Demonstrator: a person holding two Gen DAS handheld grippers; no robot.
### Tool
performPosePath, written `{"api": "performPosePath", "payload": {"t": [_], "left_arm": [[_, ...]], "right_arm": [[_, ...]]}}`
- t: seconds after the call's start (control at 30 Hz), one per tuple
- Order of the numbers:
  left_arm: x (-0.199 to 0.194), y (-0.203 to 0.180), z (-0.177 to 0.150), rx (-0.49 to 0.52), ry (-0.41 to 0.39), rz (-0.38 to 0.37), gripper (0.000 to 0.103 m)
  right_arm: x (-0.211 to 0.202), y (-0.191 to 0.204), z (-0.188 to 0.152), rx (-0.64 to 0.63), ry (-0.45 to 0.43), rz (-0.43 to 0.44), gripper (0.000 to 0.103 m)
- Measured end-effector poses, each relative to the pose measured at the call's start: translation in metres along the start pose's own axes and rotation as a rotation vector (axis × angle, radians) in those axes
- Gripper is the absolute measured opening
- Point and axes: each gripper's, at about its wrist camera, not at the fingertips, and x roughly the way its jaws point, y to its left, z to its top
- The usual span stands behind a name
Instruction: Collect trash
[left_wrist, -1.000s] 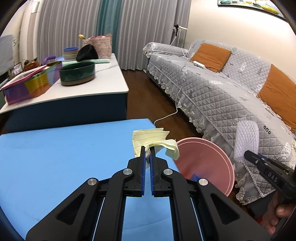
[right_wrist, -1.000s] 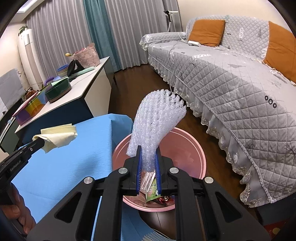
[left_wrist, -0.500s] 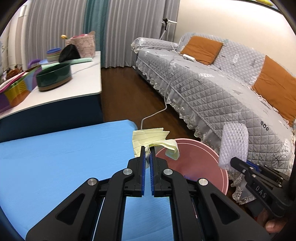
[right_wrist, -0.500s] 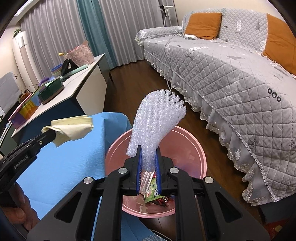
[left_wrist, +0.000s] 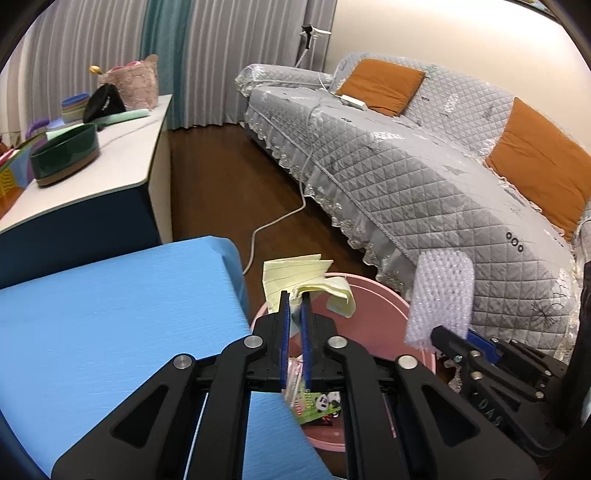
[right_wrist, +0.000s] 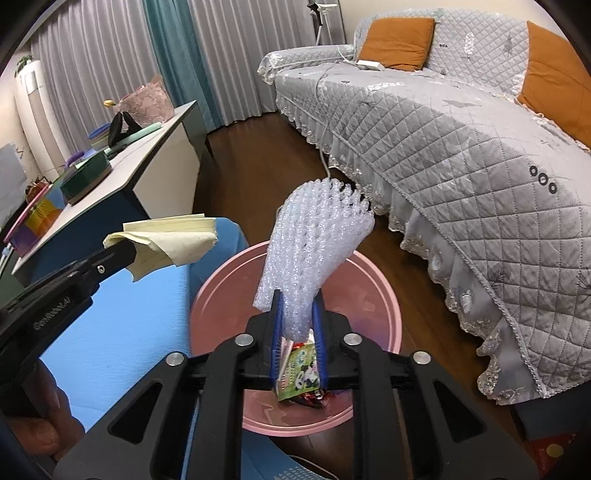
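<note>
Yellow paper (left_wrist: 295, 275), bubble wrap (right_wrist: 317, 236) above pink bin (right_wrist: 376, 280)

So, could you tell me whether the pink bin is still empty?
No, the pink bin already holds a green panda wrapper at its bottom.

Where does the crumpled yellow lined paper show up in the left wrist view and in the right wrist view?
Left wrist view: the yellow lined paper sits centre frame, between the left hand-held gripper fingers, over the pink bin's near rim.
Right wrist view: the paper is at left, at the tip of that gripper.
Shared landmark: the pink bin.
</note>
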Motion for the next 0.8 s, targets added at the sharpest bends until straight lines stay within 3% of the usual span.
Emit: {"api": "performPosePath", "payload": {"t": [0.03,0.07,0.47,0.6,0.8], "left_arm": [[-0.001,0.0,0.0,-0.001,-0.002,-0.002,0.023],[-0.003,0.001,0.0,-0.002,-0.008,-0.004,0.032],[-0.051,0.022,-0.004,-0.017,-0.048,0.024,0.034],[-0.083,0.035,-0.011,-0.024,-0.08,0.048,0.049],[-0.127,0.051,-0.025,-0.041,-0.12,0.073,0.055]], "right_arm": [[0.0,-0.001,0.0,0.001,-0.004,-0.008,0.049],[0.0,-0.001,0.0,0.002,-0.008,-0.015,0.056],[-0.022,0.013,0.002,-0.048,-0.07,-0.035,0.069],[-0.045,0.026,-0.002,-0.073,-0.117,-0.021,0.074],[-0.083,0.054,-0.012,-0.137,-0.195,-0.001,0.083]]}}
